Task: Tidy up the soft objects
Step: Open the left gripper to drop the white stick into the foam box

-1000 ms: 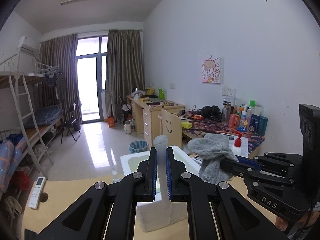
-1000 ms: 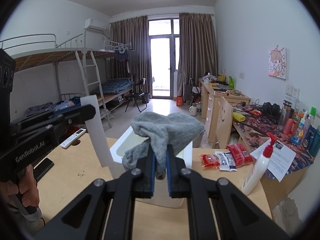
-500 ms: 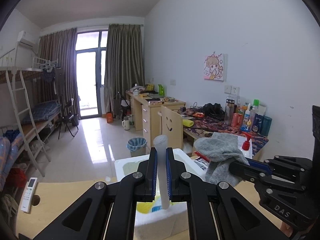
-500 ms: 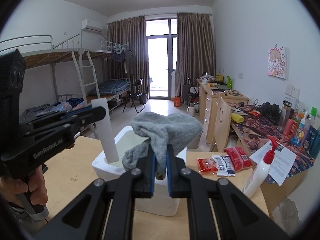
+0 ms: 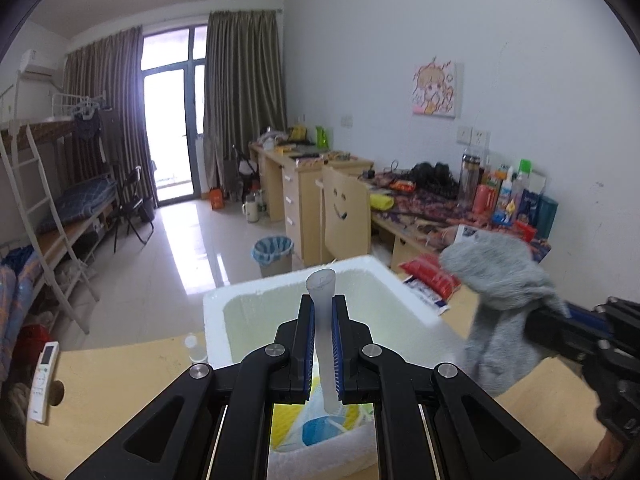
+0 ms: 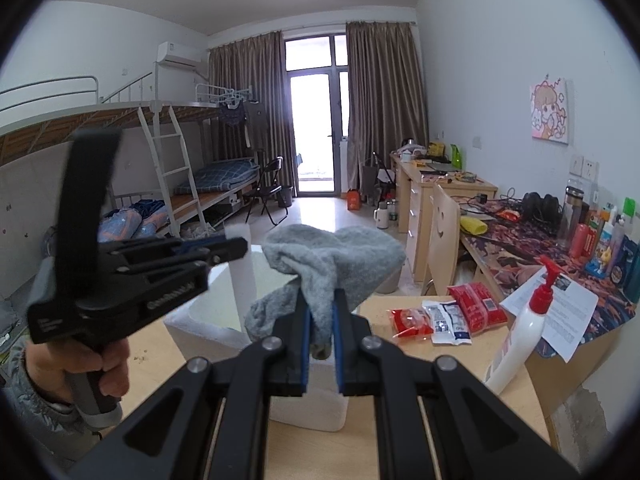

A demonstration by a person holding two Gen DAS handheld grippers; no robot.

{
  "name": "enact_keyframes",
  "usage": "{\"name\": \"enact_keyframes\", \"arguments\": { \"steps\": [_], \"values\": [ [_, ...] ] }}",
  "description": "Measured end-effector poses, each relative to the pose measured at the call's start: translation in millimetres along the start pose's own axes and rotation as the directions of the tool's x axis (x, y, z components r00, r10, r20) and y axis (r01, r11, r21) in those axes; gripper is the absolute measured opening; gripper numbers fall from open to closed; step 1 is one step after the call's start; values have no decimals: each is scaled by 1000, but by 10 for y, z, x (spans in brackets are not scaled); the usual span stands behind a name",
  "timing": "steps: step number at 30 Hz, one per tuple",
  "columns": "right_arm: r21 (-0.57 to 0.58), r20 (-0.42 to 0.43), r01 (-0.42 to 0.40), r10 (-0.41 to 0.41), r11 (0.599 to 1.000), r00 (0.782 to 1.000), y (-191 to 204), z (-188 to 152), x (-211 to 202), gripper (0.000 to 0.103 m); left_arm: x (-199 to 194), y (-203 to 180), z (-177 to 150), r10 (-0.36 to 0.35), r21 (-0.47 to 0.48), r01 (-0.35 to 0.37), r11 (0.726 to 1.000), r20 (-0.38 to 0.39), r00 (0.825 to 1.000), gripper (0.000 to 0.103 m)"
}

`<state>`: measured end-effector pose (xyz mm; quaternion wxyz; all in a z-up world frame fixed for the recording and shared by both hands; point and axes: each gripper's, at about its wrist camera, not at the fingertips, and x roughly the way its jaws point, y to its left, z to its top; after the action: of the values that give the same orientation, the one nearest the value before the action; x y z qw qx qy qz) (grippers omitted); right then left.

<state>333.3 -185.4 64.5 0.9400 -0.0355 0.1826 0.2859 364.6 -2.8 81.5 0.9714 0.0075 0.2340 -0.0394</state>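
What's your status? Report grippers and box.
Left gripper shut on white sheet, over foam box. Right gripper shut on grey cloth. Nothing blocking the box.

A foam box [image 6: 224, 330] is set on the table [image 6: 404, 364], with 3 snack packets [image 6: 444, 314] laid to its right and a pump bottle [image 6: 524, 330] stood further right. A remote control [image 5: 43, 380] is placed on the table's left edge, well apart from the box. A printed bag [image 5: 320, 426] is seen inside the box, and a bin [image 5: 273, 254] is found on the floor behind it.
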Motion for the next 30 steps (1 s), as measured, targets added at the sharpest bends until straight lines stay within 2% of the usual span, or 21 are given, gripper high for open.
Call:
{"name": "enact_keyframes", "arguments": {
  "steps": [9,22,26,28,30],
  "values": [
    [0,-11,-2,2,1000,1000,-9,-11,48,12,163,23,-75,14,3,-14,1000,-40,999,8],
    [3,-14,11,-11,1000,1000,6,-6,43,12,170,32,-70,7,-7,-8,1000,-43,999,8],
    [7,-15,13,-13,1000,1000,3,-6,44,12,152,31,-87,20,-1,-20,1000,-31,999,14],
    [8,-14,15,-15,1000,1000,8,-1,28,12,160,14,-93,13,4,-13,1000,-32,999,28],
    [10,-11,16,-16,1000,1000,-9,2,23,12,158,-13,-104,24,14,-23,1000,-30,999,74]
  ]
}}
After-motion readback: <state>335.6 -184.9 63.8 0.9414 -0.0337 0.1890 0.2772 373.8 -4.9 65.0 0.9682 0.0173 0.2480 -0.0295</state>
